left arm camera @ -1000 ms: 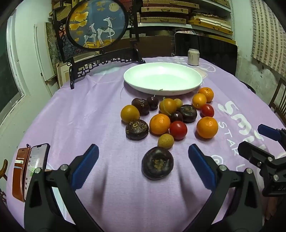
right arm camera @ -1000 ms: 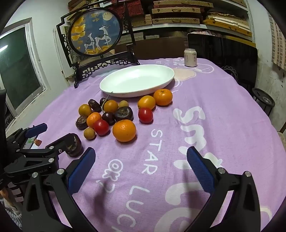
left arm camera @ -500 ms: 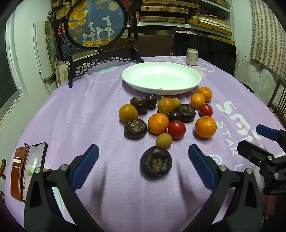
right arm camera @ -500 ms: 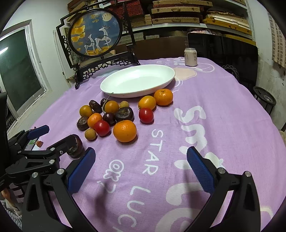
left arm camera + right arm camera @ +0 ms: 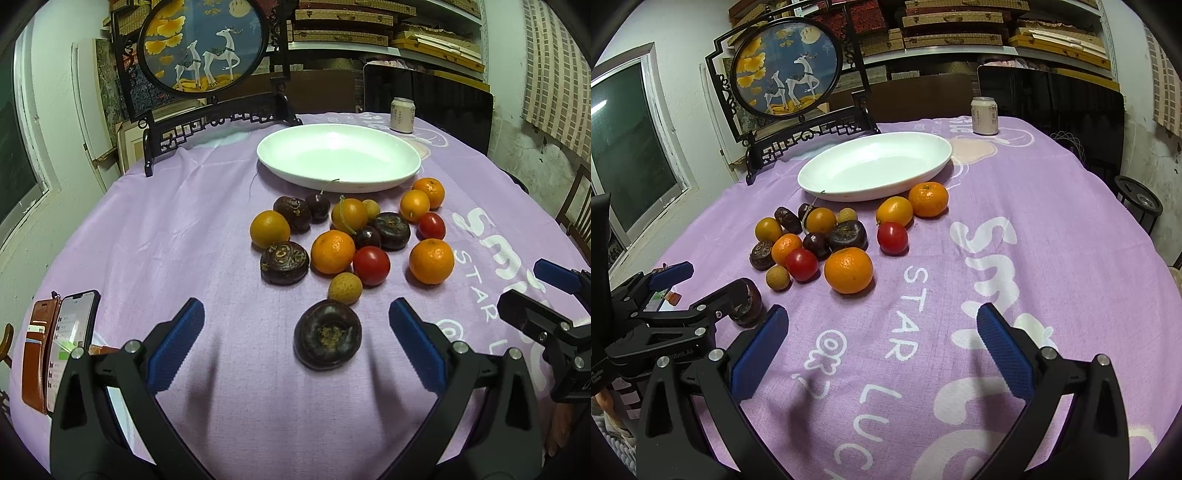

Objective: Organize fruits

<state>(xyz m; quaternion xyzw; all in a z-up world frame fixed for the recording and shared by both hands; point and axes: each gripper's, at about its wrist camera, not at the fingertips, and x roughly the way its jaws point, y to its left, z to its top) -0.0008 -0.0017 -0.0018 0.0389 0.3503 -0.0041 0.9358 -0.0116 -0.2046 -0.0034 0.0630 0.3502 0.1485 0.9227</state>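
Observation:
Several fruits lie in a cluster on the purple tablecloth in front of an empty white plate [image 5: 338,157]: oranges, red tomatoes, dark mangosteens, small yellow longans. My left gripper [image 5: 295,332] is open, and the nearest dark mangosteen [image 5: 327,339] lies between its blue pads without touching them. A large orange [image 5: 431,260] and a red tomato [image 5: 371,265] lie just beyond. My right gripper [image 5: 881,349] is open and empty over bare cloth, right of the cluster; the large orange [image 5: 848,270] is ahead to its left. The plate shows there too [image 5: 875,166].
A phone in a brown case [image 5: 59,343] lies at the table's left edge. A drink can [image 5: 402,115] stands behind the plate. A framed deer screen on a black stand [image 5: 203,48] stands at the back left. Chairs and shelves surround the table.
The left gripper has drifted slightly forward and left, so the near mangosteen sits a little lower between the pads. The right gripper has barely moved. Both stay open.

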